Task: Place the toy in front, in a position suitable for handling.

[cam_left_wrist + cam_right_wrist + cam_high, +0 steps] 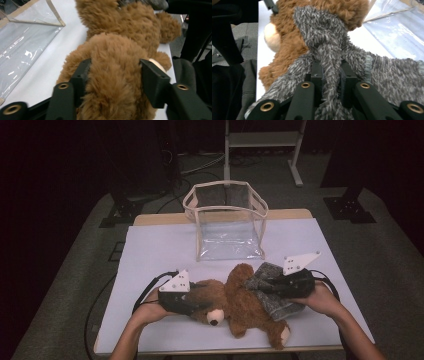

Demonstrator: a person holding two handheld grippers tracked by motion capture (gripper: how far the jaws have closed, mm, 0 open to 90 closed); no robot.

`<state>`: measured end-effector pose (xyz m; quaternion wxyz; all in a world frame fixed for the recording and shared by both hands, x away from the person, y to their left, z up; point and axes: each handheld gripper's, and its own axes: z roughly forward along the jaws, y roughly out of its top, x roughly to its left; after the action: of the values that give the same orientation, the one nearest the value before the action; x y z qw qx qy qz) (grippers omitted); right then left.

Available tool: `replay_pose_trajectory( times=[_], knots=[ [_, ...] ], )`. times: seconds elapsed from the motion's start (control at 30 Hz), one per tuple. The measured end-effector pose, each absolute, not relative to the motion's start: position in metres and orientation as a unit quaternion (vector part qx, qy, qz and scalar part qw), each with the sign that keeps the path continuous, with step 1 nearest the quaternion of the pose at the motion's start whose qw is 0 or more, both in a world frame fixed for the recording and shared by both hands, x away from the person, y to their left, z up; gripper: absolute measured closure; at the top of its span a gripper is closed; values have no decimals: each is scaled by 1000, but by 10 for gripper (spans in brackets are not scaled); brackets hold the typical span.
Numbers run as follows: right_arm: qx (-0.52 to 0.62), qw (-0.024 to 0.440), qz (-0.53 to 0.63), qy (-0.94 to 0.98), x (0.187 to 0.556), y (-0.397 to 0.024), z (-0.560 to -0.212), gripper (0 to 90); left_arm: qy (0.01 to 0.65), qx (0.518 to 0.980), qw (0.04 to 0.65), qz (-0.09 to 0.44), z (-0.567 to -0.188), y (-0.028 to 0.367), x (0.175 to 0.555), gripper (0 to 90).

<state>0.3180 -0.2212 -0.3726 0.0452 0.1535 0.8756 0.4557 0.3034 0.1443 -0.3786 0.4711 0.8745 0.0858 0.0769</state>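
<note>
A brown teddy bear (240, 302) lies on its back on the white table (150, 250), head toward the near left. My left gripper (202, 304) comes in from the left, and its jaws sit on either side of the bear's head (115, 65), with the fur pinched between the pads. A grey fuzzy knitted cloth (275, 297) is draped over the bear's right side. My right gripper (265, 286) is shut on a bunched fold of that cloth (328, 57), which stretches up over the bear (287, 37).
A clear plastic bag with beige trim (225, 220) stands open-topped at the table's far middle, just beyond the bear. It appears as a clear sheet (22, 45) in the left gripper view. A white metal stand (260, 140) is on the floor behind the table.
</note>
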Motion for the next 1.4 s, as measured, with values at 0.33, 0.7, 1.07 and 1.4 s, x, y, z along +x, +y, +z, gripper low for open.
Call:
replay_pose_trajectory(
  times=[0.33, 0.7, 1.07, 1.4],
  knots=[
    [138, 48, 470, 871, 283, -223, -381, 769, 72, 882, 465, 42, -372, 126, 306, 463],
    [112, 95, 479, 866, 285, -227, -336, 769, 54, 889, 451, 60, -379, 125, 296, 516],
    [77, 83, 425, 898, 299, -184, -348, 767, 46, 888, 453, 68, -380, 125, 289, 513],
    [144, 72, 414, 896, 289, -249, -361, 765, 40, 887, 455, 70, -378, 122, 287, 512]
  ],
)
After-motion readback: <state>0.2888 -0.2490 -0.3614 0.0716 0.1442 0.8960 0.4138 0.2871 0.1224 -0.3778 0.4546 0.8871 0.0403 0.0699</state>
